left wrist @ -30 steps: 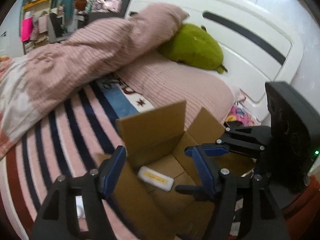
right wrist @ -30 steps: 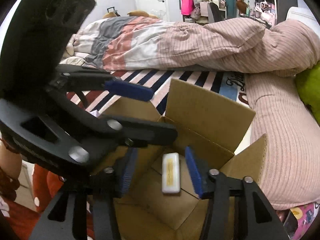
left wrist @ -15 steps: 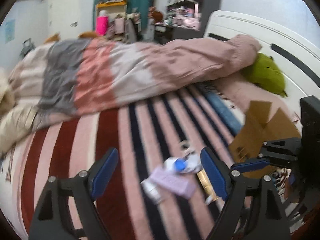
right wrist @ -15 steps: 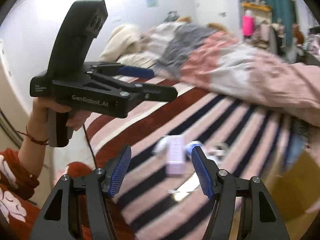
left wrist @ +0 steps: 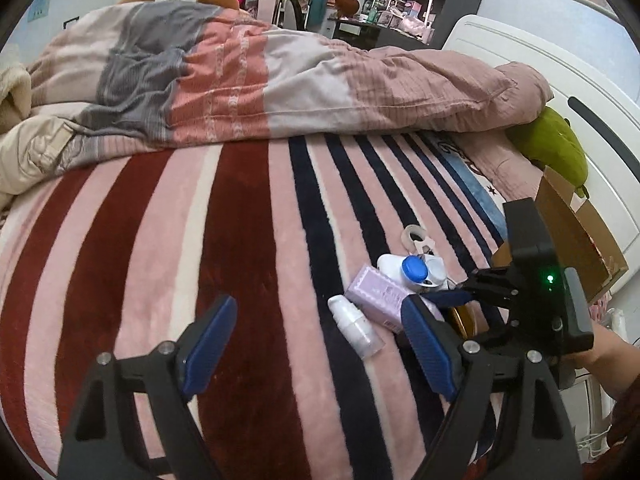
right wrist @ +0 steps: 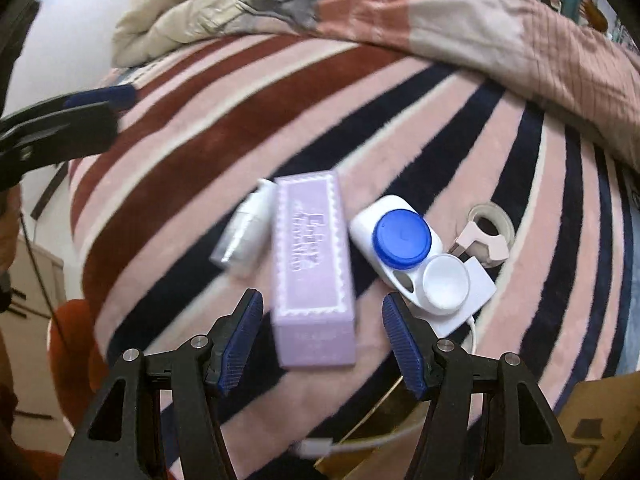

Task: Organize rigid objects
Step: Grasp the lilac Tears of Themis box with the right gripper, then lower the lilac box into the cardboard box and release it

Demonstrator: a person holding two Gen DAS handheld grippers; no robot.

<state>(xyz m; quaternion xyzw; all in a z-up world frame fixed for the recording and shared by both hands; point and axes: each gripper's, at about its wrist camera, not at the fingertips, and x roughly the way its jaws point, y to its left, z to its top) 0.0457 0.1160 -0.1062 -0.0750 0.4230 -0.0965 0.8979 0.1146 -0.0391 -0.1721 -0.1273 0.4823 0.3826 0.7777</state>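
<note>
A purple carton [right wrist: 312, 264] lies on the striped blanket [right wrist: 200, 128], its near end between the blue pads of my right gripper [right wrist: 324, 340]. The jaws are closing, but a gap shows on both sides of the carton. Beside it lie a small white bottle [right wrist: 248, 232], a white lens case with a blue cap [right wrist: 412, 256] and a pink tape dispenser [right wrist: 486, 236]. My left gripper [left wrist: 320, 344] hangs open over the blanket with nothing in it, just left of the bottle [left wrist: 356, 332] and carton [left wrist: 378, 298]. The right gripper [left wrist: 460, 288] reaches in from the right.
An open cardboard box [left wrist: 576, 232] stands at the bed's right edge, near a green plush [left wrist: 552, 148] and a white headboard [left wrist: 520, 56]. A bunched quilt [left wrist: 240, 80] fills the far side. A gold round object [right wrist: 384, 412] lies under the right gripper.
Both views have swung from the cardboard box to the items on the striped blanket. The right gripper has come down around the purple carton. The left jaws stand wider than a second ago.
</note>
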